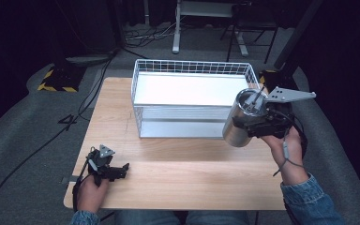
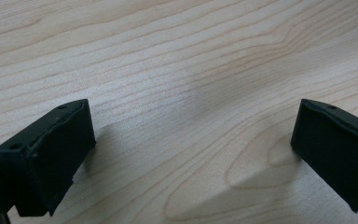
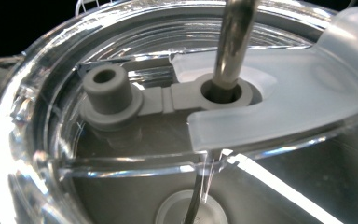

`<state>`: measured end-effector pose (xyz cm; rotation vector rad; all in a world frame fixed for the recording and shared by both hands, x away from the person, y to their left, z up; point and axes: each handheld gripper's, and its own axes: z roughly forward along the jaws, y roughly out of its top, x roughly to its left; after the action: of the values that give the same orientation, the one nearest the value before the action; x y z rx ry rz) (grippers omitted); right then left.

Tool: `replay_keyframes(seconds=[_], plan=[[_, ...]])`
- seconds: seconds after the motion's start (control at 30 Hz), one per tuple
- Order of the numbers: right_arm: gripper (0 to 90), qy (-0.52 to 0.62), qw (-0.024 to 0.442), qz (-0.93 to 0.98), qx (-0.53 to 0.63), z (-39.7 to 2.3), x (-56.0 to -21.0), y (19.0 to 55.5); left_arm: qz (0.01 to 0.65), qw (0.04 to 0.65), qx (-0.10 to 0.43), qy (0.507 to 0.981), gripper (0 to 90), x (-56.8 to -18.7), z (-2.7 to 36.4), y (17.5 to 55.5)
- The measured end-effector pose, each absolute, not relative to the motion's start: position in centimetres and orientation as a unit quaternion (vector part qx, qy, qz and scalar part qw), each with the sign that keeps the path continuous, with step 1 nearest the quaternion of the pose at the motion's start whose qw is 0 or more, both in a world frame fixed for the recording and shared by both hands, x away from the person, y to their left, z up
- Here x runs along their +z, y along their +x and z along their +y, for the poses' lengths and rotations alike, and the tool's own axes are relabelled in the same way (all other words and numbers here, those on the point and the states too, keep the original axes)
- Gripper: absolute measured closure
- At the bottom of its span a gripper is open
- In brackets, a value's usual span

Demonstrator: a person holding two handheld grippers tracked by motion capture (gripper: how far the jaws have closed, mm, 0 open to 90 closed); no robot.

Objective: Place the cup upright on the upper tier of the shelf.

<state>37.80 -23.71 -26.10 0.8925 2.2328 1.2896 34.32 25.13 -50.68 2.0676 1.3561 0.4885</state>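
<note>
High view overhead, facing forward; gripper views close: table, tumbler lid.

- My light wooden table stands on grey carpet, and bright light falls on the tabletop.
- Beyond the carpet the room is dark; I can make out no walls or windows.
- Far ahead of me stands a white table leg, with a dark chair frame to its right.
- Black cables lie tangled on the floor by that leg, and one cable runs along the carpet on my left.
- A yellow-and-black striped base sits far left.
</note>
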Motion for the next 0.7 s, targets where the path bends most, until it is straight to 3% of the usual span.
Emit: replay_keyframes(seconds=[0.7], plan=[[3.7, 0.328, 0.21, 0.79, 0.473, -20.8, -21.3, 41.9, 0.514, 0.306, 0.185, 0.78, 0.0, -50.7, 25.1, 34.3]])
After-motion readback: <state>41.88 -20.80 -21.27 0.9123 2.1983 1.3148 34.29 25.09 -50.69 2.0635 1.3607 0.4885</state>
